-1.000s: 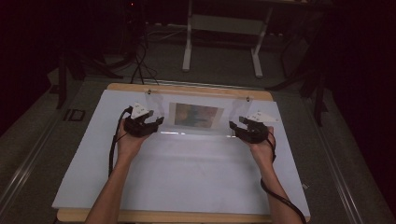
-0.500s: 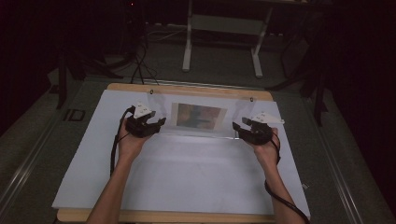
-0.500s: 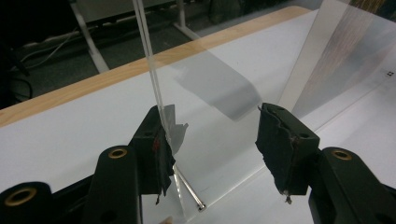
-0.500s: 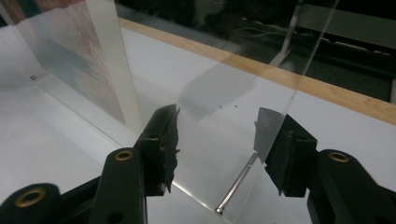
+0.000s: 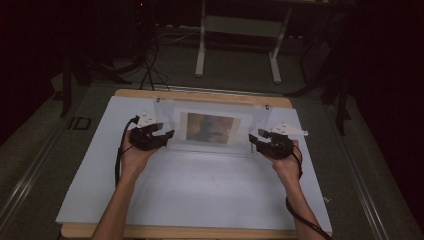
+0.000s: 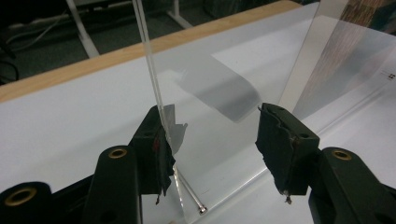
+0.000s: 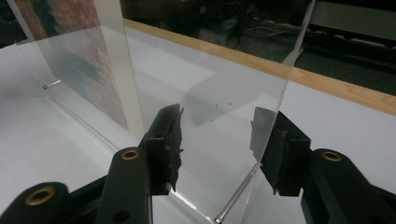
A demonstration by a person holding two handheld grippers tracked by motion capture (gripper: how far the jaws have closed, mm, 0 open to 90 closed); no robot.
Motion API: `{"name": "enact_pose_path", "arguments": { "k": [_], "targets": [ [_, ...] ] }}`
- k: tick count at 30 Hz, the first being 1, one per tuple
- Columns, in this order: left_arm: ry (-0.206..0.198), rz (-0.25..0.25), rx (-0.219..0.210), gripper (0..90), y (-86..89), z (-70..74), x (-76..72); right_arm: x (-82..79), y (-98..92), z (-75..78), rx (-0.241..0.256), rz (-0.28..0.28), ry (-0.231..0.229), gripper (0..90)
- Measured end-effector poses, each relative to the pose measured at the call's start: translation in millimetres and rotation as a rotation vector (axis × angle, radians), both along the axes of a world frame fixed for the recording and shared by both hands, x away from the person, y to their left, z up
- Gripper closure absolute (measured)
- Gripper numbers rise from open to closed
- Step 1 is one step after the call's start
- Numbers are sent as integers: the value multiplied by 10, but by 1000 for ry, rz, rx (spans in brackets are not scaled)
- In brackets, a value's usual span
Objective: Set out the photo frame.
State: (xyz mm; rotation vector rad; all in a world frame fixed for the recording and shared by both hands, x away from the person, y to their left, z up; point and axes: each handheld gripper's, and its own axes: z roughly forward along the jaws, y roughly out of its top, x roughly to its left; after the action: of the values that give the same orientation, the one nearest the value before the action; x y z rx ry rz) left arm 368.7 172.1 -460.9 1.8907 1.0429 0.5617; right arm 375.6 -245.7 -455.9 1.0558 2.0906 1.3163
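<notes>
Two grippers stand at the two ends of a clear acrylic picture frame (image 5: 212, 127) that is upright on the table. The left gripper (image 5: 167, 135) has its jaws spread; in the left gripper view the frame's thin side edge (image 6: 154, 88) runs up right against the inner face of the nearer jaw, while the other jaw stands well apart on the far side of the clear panel, so nothing is pinched. A small metal pin (image 6: 189, 193) lies at the frame's foot just between those jaws. The right gripper (image 5: 256, 139) is likewise spread: in the right gripper view the clear panel (image 7: 224, 93) rises between its jaws, with a gap on each side, and whether either pad touches the sheet cannot be told. A second metal pin (image 7: 236, 196) slants at the base near the far jaw.

Beyond the jaws, inward from each gripper, the frame holds a colourful print (image 5: 210, 128) in its middle, midway between the two grippers. Each hand grips its tool from behind, forearms (image 5: 117, 205) reaching back toward the near edge. Under it all lies a white sheet (image 5: 200, 190) over a wooden table (image 5: 200, 95), whose bare edge shows just past the frame.
</notes>
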Motion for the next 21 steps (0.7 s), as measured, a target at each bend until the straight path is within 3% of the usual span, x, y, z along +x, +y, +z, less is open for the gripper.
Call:
{"name": "enact_pose_path", "arguments": {
  "k": [21],
  "targets": [
    [51, 24, -18, 460, 48, 41, -336, -271, 41, 43, 17, 18, 29, 525]
  ]
}}
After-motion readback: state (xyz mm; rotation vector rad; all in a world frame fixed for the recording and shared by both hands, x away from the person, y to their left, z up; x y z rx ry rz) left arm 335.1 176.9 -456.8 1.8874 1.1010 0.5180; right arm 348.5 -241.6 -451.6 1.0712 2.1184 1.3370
